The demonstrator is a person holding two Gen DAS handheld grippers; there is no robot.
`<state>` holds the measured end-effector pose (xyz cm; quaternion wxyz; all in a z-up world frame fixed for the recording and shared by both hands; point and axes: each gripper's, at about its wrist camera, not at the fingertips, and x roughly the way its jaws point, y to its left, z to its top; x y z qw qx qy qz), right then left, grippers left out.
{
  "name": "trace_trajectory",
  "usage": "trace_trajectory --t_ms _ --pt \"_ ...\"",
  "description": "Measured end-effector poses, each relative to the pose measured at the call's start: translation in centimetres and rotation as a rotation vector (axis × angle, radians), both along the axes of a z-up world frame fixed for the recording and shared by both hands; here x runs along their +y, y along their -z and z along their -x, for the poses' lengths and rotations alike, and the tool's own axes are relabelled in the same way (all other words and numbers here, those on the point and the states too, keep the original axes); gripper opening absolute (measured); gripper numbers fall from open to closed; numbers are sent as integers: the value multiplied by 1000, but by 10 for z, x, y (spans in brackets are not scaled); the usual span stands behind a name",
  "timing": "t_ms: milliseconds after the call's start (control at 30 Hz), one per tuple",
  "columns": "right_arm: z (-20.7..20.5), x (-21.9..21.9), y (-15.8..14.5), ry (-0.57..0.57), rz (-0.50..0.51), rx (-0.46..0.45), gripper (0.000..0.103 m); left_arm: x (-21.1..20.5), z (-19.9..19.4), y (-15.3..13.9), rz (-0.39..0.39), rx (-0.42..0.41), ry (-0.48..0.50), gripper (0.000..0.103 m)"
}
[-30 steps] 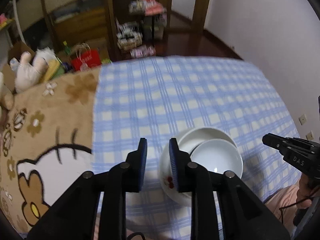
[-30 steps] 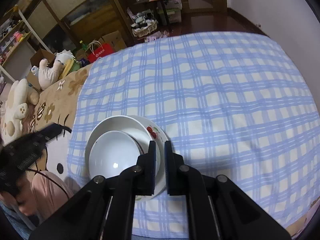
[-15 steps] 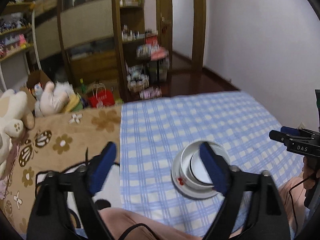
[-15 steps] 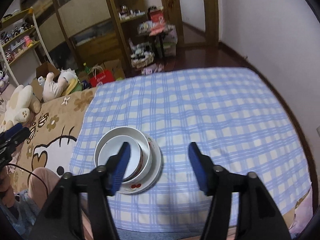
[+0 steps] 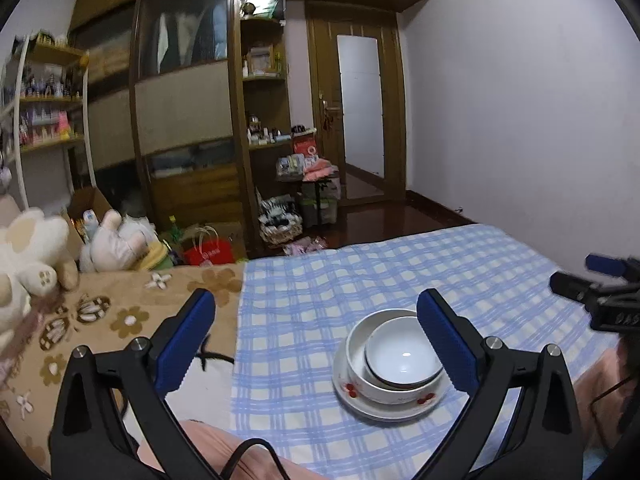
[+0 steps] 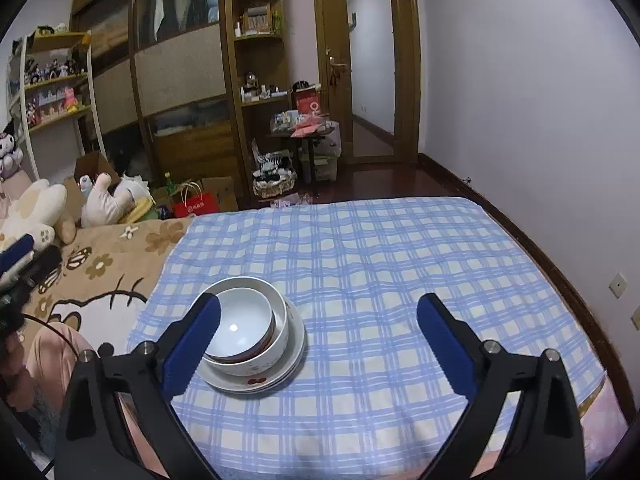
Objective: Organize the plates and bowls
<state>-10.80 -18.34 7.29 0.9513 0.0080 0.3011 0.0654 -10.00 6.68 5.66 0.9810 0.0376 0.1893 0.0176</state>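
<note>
The stack sits on the blue checked cloth (image 6: 380,280) spread over the bed, near its front edge: a small white bowl (image 6: 240,322) nested, slightly tilted, inside a larger white bowl (image 6: 276,332), which stands on a plate (image 6: 294,354) with red cherry marks. Whether a second plate lies beneath cannot be told; the rim looks doubled in the right wrist view.

Left gripper (image 5: 316,340): fingers spread wide, having just been opening, nothing between them; the stack lies ahead, below and to its right. Right gripper (image 6: 320,344): likewise wide apart, just opened, empty; the stack lies ahead, below and to its left. Both stand clear of the crockery, neither plainly nearer.

Judgement: nesting appears complete; no loose dish shows on the cloth.

Beyond: brown patterned blanket (image 6: 100,264) to the left, plush toys (image 6: 108,200) at its far edge.
</note>
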Motion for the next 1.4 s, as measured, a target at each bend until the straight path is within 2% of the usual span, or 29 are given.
trace_trajectory --t_ms 167,267,400,700,1400 --pt "8 0 5 23 0 -56 103 -9 -9 13 -18 29 44 100" --pt "8 -2 9 13 -33 -58 103 -7 -13 19 1 43 44 100" --pt "9 -6 17 53 -42 -79 103 -5 -22 28 21 85 47 100" --pt "5 -16 38 84 -63 -52 103 -5 -32 36 18 128 33 100" --pt "-3 -15 49 88 -52 -38 103 -7 -50 48 -2 227 16 100"
